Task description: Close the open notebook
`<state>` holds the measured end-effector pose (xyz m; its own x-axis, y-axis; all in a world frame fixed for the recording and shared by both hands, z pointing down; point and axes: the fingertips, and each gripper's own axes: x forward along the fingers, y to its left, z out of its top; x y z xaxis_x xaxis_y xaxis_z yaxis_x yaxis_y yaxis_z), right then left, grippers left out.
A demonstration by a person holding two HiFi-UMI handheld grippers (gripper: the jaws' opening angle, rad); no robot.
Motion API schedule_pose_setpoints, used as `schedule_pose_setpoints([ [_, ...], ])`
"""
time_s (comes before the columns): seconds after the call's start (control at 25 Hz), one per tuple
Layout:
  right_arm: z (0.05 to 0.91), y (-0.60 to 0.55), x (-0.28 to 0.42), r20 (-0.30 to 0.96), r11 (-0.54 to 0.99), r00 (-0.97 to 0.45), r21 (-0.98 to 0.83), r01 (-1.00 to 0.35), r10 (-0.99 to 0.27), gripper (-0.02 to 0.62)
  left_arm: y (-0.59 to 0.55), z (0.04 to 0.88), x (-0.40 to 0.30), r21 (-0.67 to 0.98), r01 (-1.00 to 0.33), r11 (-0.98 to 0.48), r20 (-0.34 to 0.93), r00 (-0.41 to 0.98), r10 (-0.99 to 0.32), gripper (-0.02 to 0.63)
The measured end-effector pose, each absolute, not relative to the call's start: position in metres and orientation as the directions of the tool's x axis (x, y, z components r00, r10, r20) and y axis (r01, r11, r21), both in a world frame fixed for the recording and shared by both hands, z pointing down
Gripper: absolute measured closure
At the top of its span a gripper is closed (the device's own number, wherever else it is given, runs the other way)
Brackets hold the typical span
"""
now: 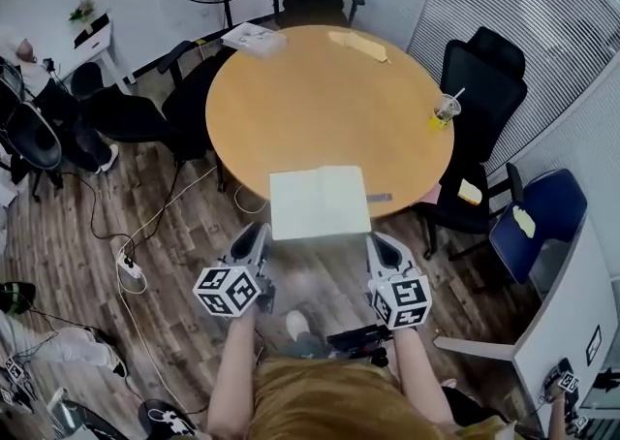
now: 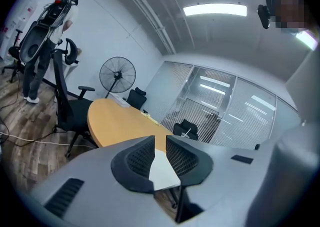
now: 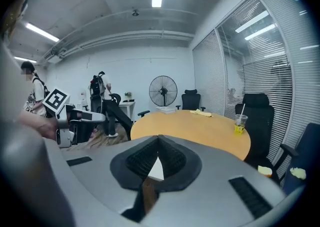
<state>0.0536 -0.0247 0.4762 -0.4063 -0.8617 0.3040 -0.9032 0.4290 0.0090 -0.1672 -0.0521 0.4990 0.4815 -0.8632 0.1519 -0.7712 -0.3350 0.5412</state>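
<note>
Notebook: open, white pages up, flat on the round table at its near edge, straight ahead of the person.
Long axis: the spread runs left to right along the table edge; the fold is faint, and seems to run away from the person through the middle.
Left gripper: jaws a narrow slot apart, holding nothing; the white page shows beyond the gap in the left gripper view.
Right gripper: jaw tips meet, nothing between them; a sliver of page shows below the tips in the right gripper view.
Direction from jaws: the notebook lies ahead of both grippers and between them, the left one just beside the near left corner, the right one just beside the near right corner.
Nearer hand: about even, as far as the head view tells; whether either is down at page level cannot be told.
Likely next move: catch 1 outer page edge and swing that half over the fold, across the long axis; the left gripper, already parted, looks readier.
Nearby: small dark item just beside the right page edge, which a swept cover could nudge.
</note>
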Motion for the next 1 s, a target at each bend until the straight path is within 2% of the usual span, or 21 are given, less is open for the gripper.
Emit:
schedule_pose_setpoints([
  [0.4, 0.477, -0.035, 0.079, 0.329, 0.363, -0.334, 0.029, -0.931, -0.883, 0.583, -0.075, 0.518, -0.159, 0.579, -0.748, -0.326, 0.176, 0.505, -0.845, 0.525],
  [1.0, 0.499, -0.073, 0.072, 0.345, 0.386, -0.363, -0.004, -0.923, -0.865, 0.583, -0.099, 0.534, -0.165, 0.553, -0.786, -0.276, 0.237, 0.466, -0.852, 0.522],
])
